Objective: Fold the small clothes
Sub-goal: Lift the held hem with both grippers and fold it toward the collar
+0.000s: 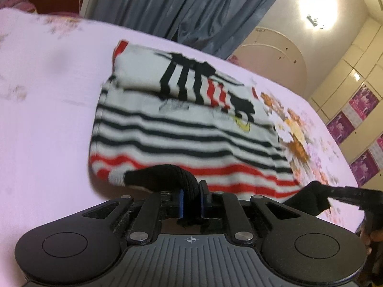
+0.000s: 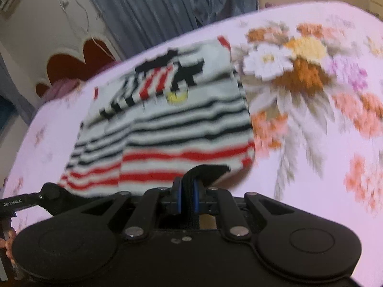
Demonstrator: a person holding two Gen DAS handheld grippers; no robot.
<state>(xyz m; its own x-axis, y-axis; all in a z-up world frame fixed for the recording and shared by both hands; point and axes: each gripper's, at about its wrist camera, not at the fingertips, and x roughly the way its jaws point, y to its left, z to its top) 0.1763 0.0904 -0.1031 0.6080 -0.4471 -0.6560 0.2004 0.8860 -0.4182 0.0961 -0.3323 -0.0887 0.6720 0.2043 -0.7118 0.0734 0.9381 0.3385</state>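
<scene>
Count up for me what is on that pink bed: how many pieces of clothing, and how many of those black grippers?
Striped garment: 1
Grippers: 2, the left gripper and the right gripper, each shut on the garment's black hem
Total: 3

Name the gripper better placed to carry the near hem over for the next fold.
Neither alone: left gripper and right gripper each pinch a black-trimmed near corner of the striped garment. Probably move both together.

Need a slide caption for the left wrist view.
Left gripper shut on the black hem of a striped garment lying on a floral bedsheet.
</scene>
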